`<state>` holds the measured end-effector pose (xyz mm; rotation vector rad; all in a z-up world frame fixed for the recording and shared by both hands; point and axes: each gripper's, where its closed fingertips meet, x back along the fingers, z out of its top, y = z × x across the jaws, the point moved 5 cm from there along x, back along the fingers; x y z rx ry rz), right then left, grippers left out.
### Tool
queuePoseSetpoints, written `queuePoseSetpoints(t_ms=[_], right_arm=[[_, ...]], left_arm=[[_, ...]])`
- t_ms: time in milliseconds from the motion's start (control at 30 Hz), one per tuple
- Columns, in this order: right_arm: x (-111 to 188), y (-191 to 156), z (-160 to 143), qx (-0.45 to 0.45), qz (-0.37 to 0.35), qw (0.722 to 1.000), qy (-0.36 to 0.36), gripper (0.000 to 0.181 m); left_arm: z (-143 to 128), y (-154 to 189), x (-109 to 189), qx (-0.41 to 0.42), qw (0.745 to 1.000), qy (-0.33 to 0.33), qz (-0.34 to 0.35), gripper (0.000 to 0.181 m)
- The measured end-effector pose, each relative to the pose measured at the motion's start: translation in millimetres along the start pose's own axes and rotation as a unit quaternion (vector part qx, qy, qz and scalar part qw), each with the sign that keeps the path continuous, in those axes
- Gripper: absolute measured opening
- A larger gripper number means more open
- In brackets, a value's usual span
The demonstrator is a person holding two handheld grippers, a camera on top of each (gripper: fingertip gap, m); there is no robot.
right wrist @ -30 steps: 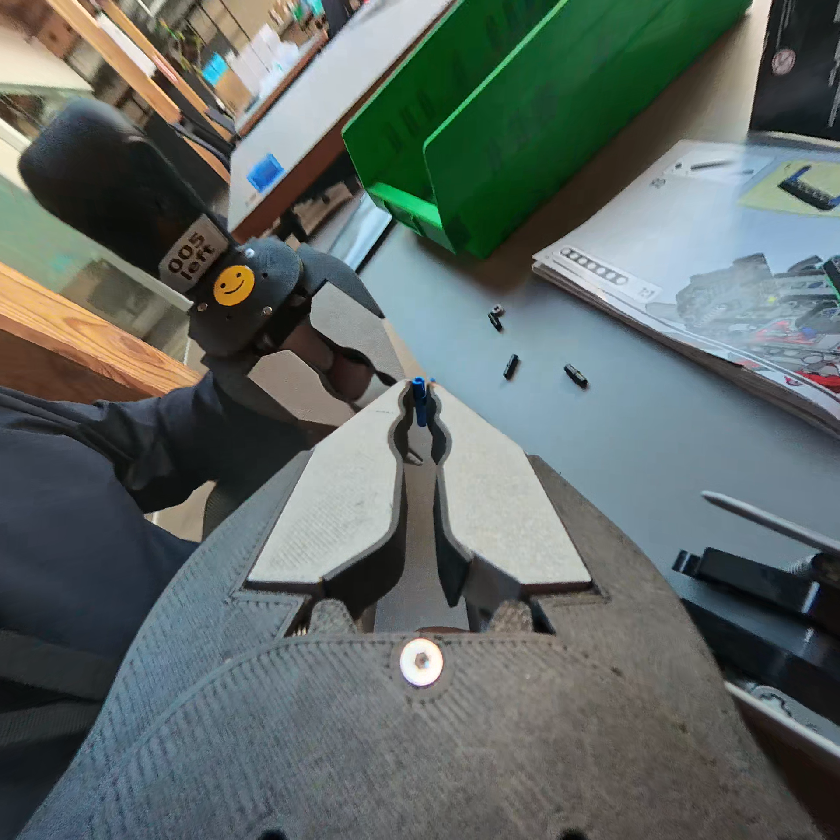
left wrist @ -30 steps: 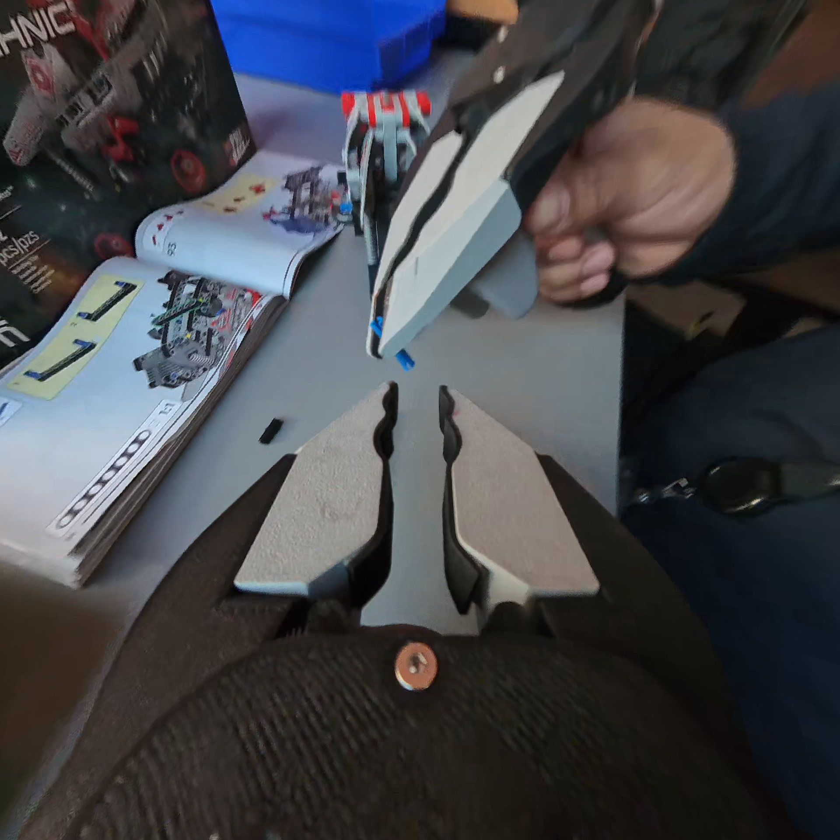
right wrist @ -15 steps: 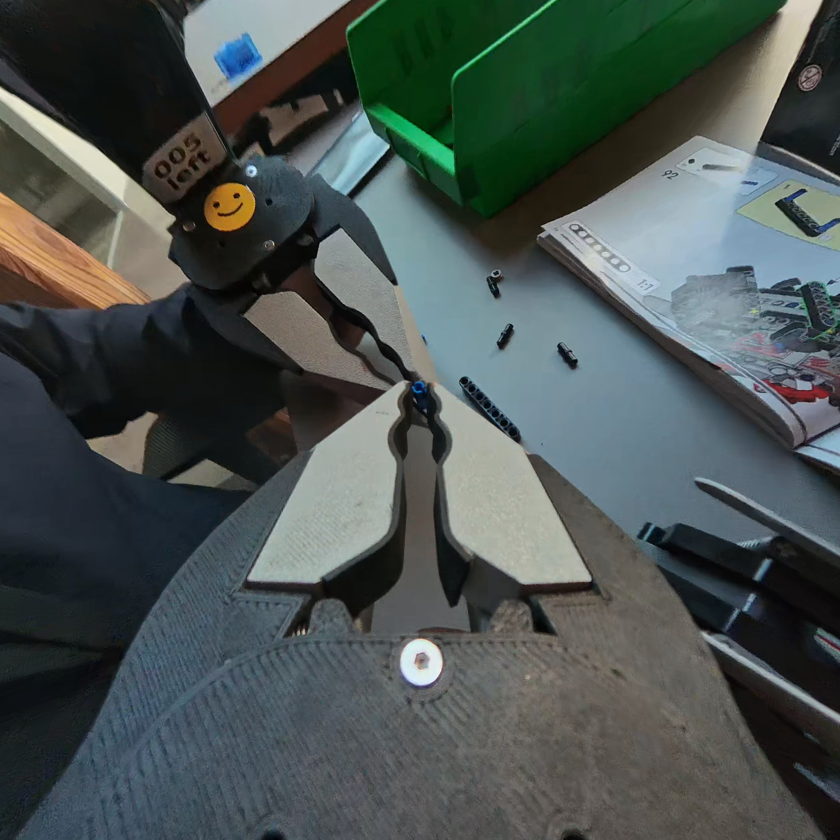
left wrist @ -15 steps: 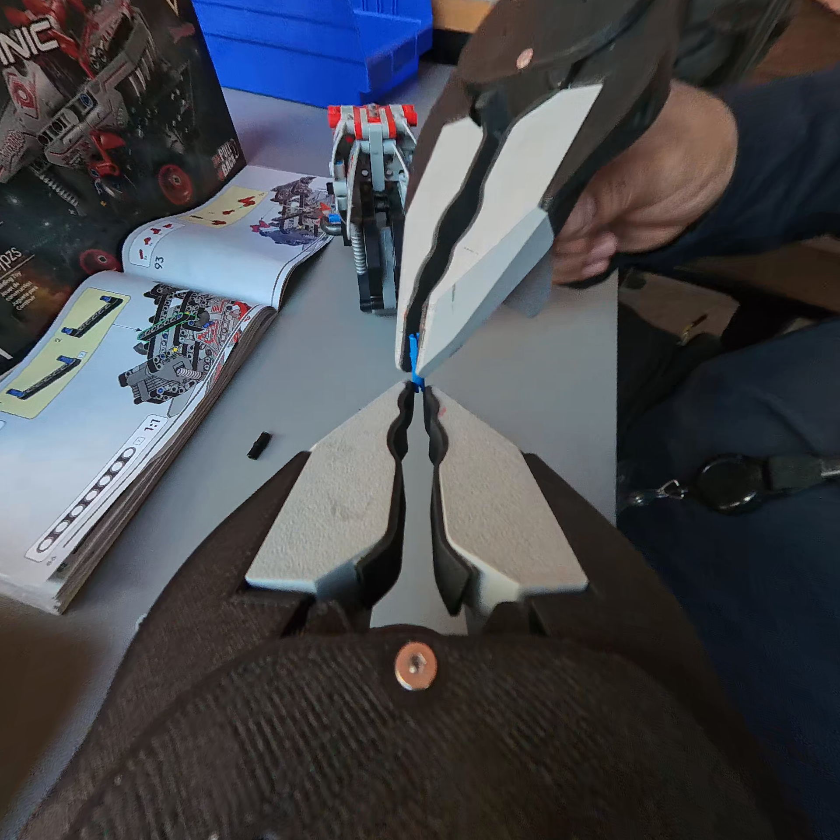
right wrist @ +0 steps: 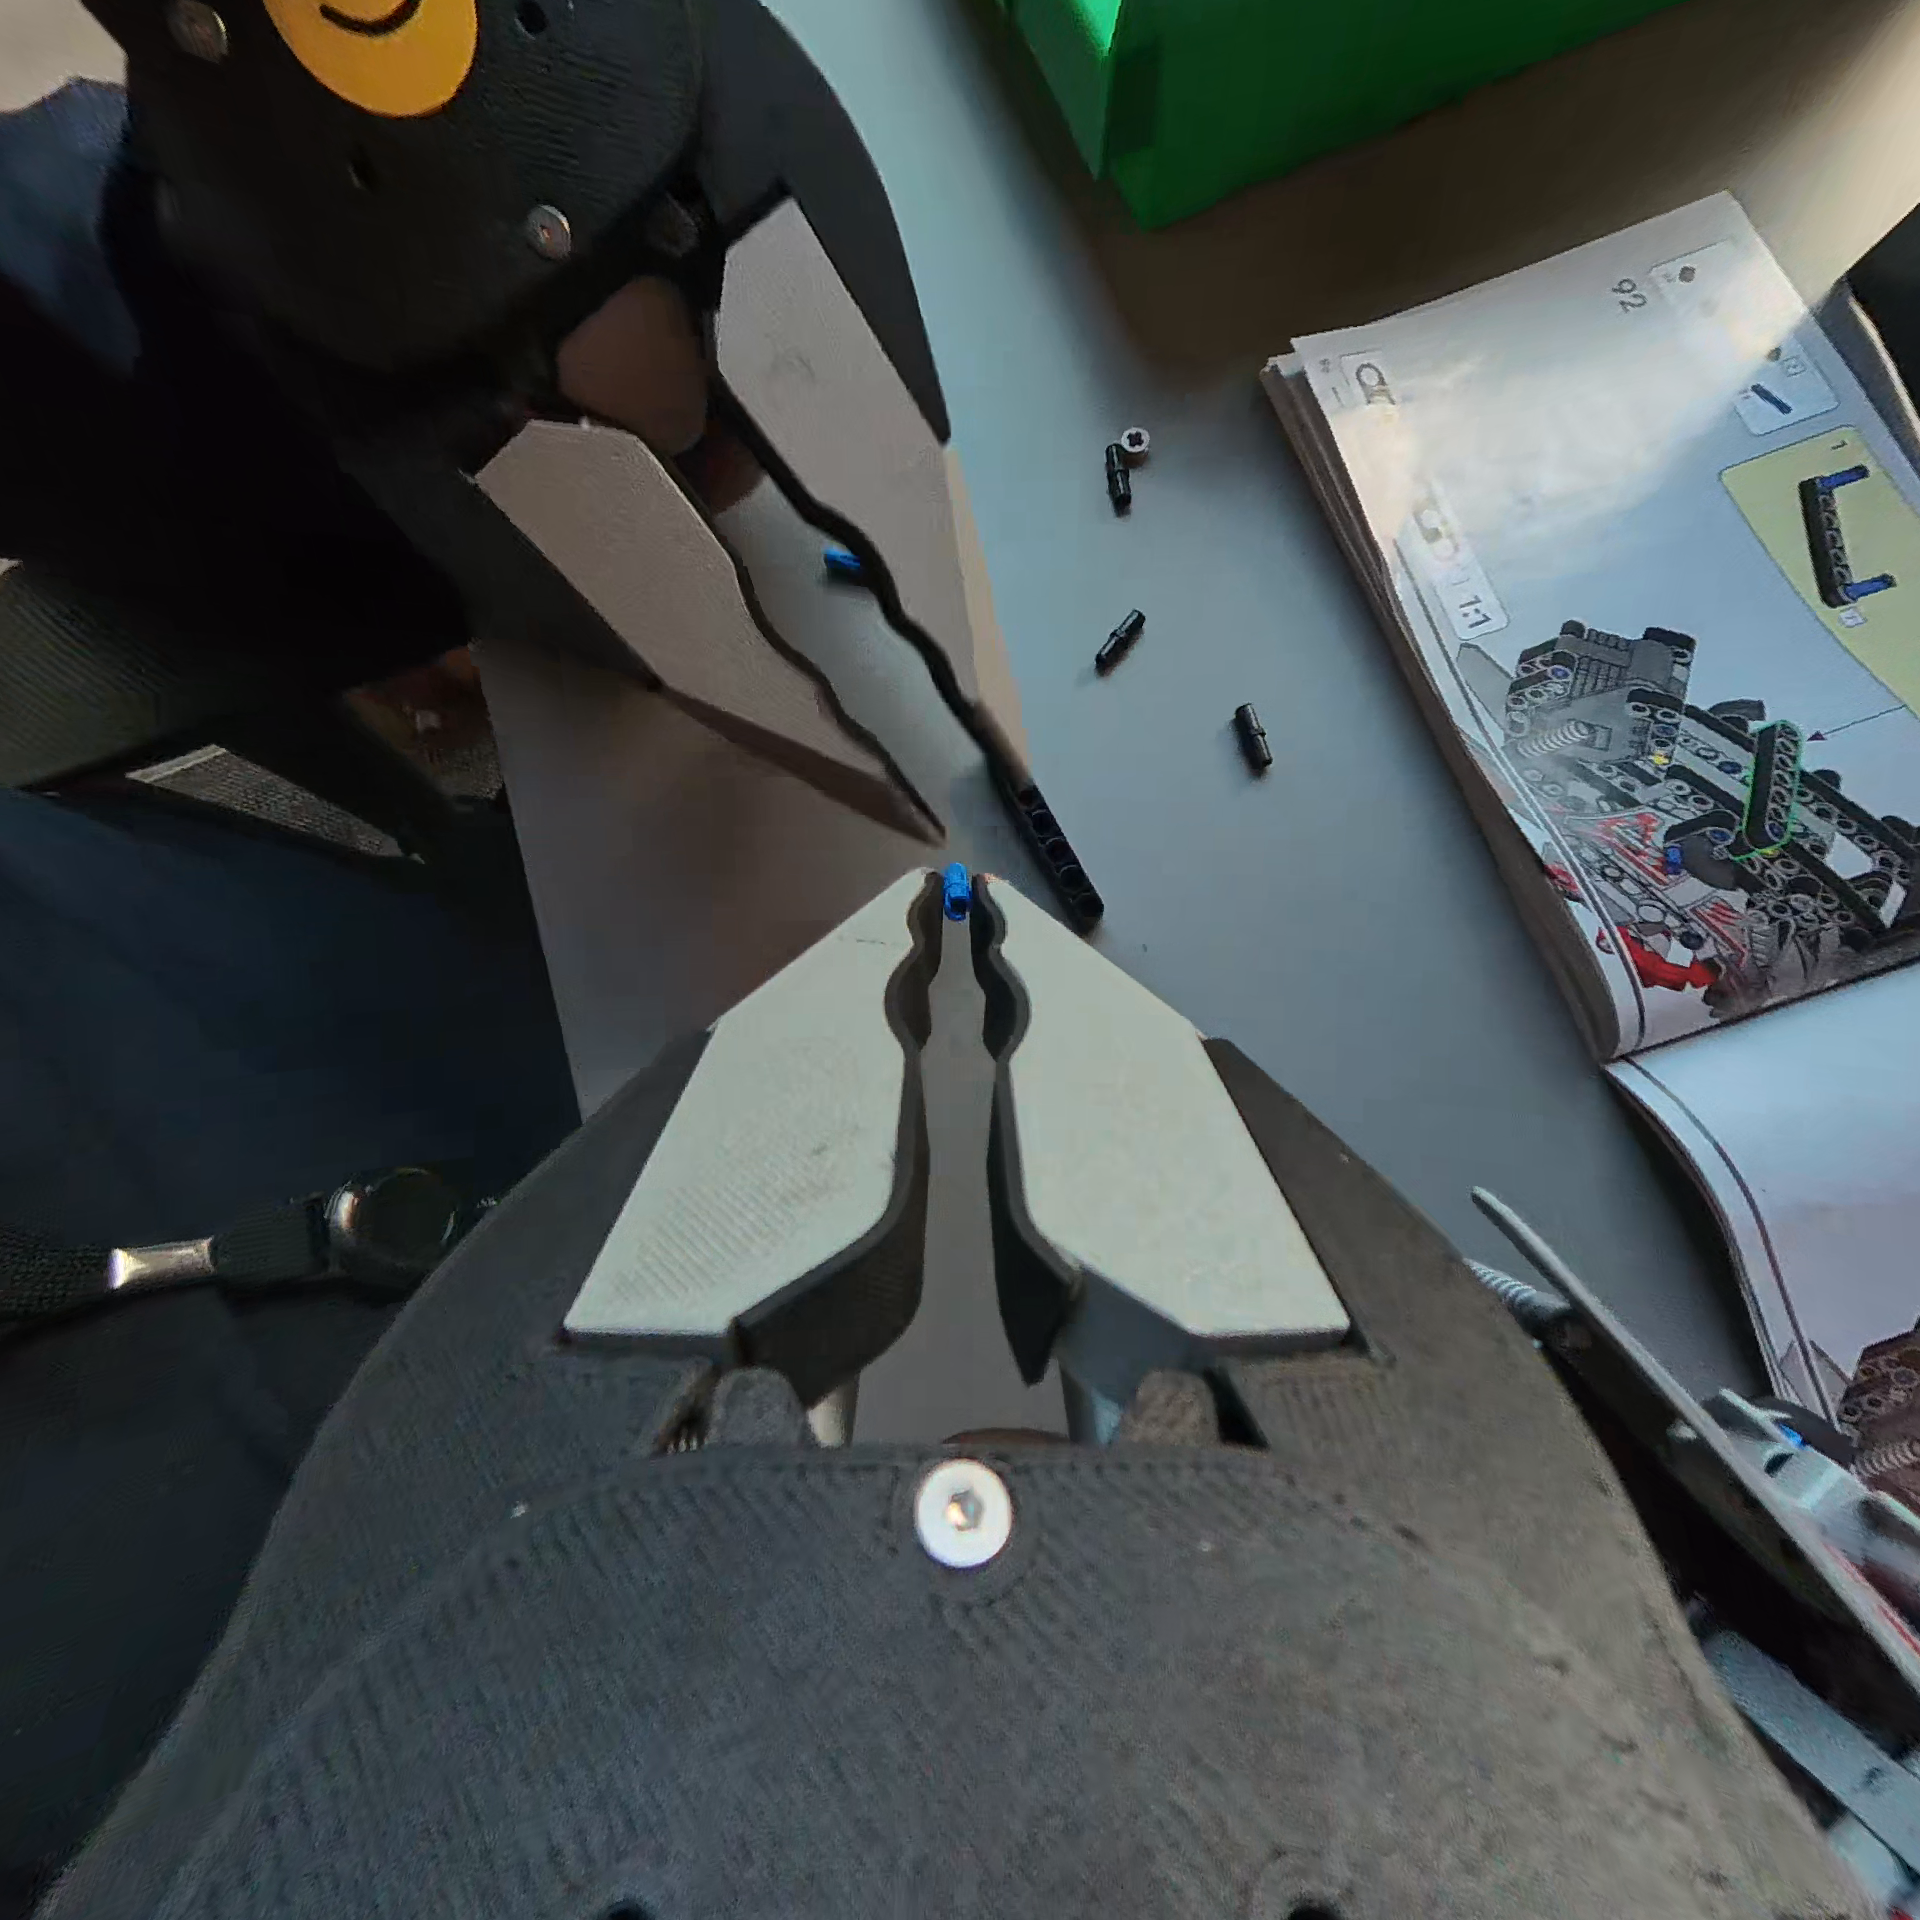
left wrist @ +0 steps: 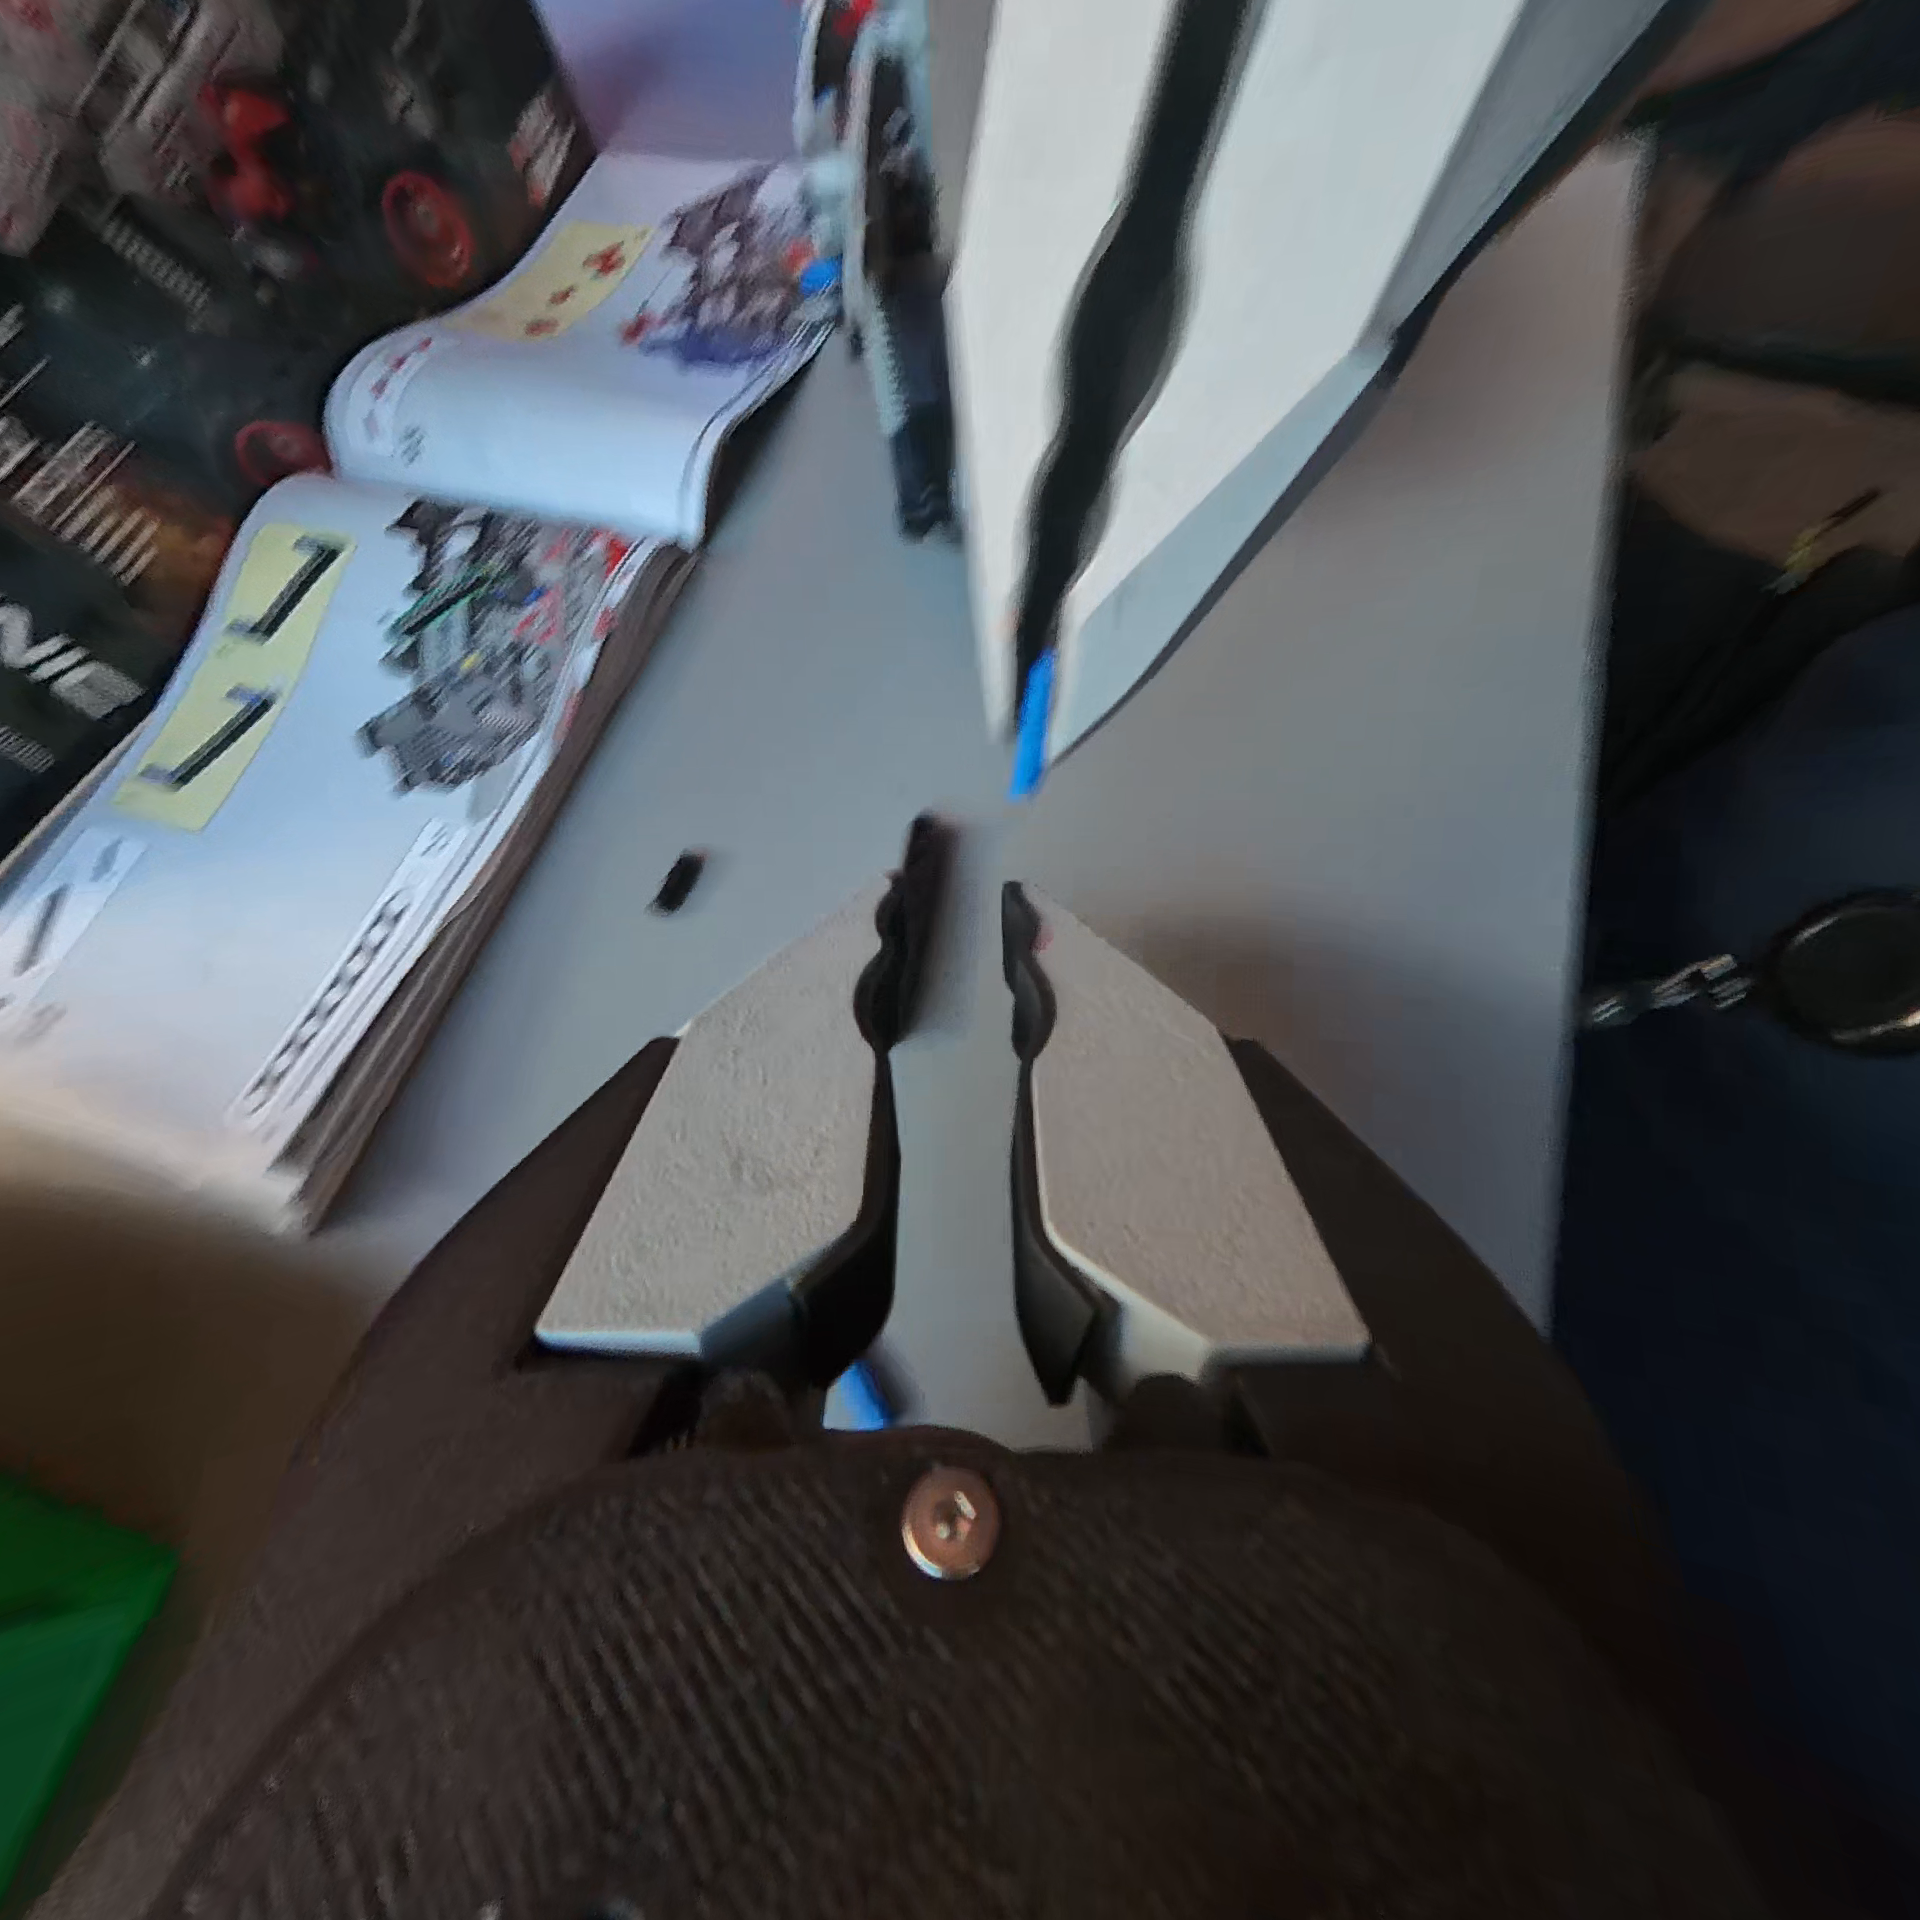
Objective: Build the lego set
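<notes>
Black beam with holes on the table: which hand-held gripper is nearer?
Left. The left hand-held gripper is open right over the beam; the right hand-held gripper sits just beside it, shut on a blue pin.

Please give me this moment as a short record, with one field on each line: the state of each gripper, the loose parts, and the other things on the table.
right gripper: shut on blue pin
left gripper: open, empty, above black beam
loose parts: three black pins, one more blue pin
instruction booklet: open, on grey table
green bin: beyond the booklet
</notes>
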<state>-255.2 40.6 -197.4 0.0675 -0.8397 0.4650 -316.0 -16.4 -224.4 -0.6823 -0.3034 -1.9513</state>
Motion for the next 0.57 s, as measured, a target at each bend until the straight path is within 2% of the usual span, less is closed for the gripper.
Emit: queuePoseSetpoints(t_ms=[33, 200, 433, 567], right_arm=[[0.2, 1.9, -1.9, 0.0, -0.002, 1.0, -0.007, 0.003], [-2.6, 10.5, -9.9, -0.007, -0.004, 0.999, -0.031, 0.003], [-1.6, 27.4, -8.2, -0.056, 0.011, 0.998, -0.022, 0.003], [-8.5, 26.8, -8.7, -0.058, 0.017, 0.997, -0.045, 0.003]], left_arm=[[-5.3, -4.7, 0.7, -0.003, 1.0, -0.014, 0.008, 0.016], [-24.5, -13.1, -5.5, 0.001, 0.998, -0.069, -0.007, 0.018], [-20.1, -15.1, -11.9, -0.004, 0.997, -0.068, -0.021, 0.02], [-17.5, -16.4, -15.9, -0.008, 0.997, -0.068, -0.027, 0.02]])
